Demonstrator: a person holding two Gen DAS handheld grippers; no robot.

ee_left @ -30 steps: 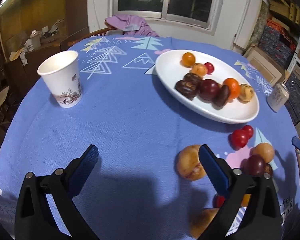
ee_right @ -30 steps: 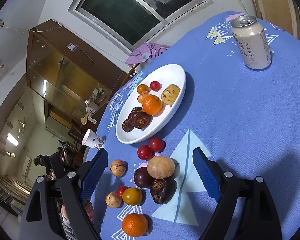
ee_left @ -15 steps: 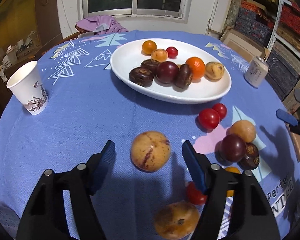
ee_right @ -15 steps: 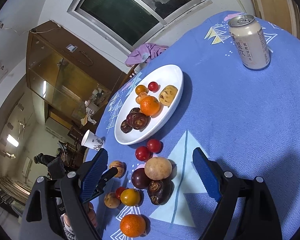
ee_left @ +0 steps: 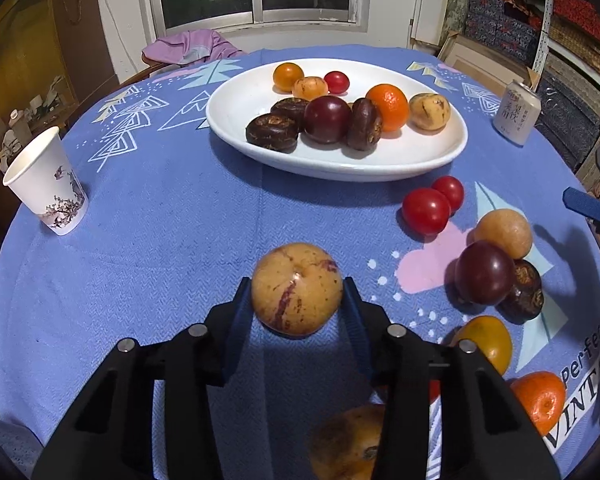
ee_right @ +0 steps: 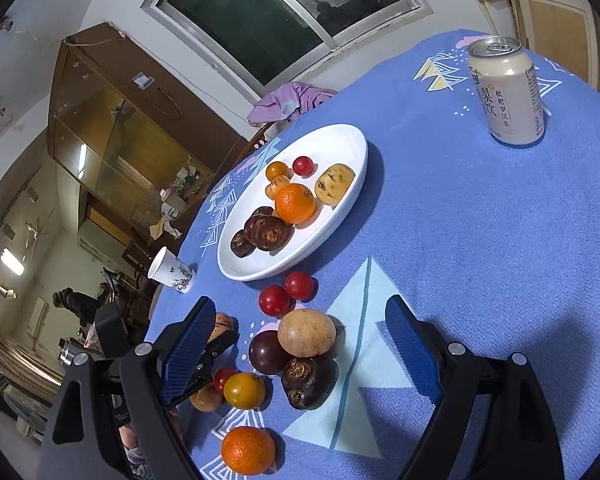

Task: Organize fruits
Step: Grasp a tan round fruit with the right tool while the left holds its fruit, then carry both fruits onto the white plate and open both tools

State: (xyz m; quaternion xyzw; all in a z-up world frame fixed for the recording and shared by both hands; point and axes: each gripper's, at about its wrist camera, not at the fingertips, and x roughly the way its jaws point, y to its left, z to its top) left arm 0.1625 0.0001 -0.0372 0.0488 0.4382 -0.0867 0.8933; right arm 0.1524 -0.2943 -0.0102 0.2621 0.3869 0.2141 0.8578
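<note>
The left gripper (ee_left: 298, 300) has a round yellow fruit with purple streaks (ee_left: 297, 288) between its two blue pads. The jaws are closing in on it, and the pads sit right against its sides. The fruit rests on the blue tablecloth (ee_left: 160, 220), near the edge closest to the person.

The right gripper (ee_right: 296, 344) hangs with its jaws wide apart and nothing in them. Under it, on the cloth, is a small heap of fruit: a tan round fruit (ee_right: 306, 332), a dark purple plum (ee_right: 268, 352) touching it, and a brown wrinkly fruit (ee_right: 308, 382) just beside them. Two red tomatoes (ee_right: 286, 294) sit between this heap and the white plate (ee_right: 340, 144). A yellow tomato (ee_right: 244, 390) and an orange (ee_right: 248, 450) lie nearer the table edge.

The plate stands toward the far side of the table. It holds an orange, a plum, some brown wrinkly fruits, a spotted yellow fruit and little tomatoes.

A paper cup (ee_left: 46, 188) stands near the left edge of the table. A drink can (ee_right: 506, 92) stands upright near the far right edge. A purple cloth (ee_left: 188, 46) lies on a chair behind the table.
</note>
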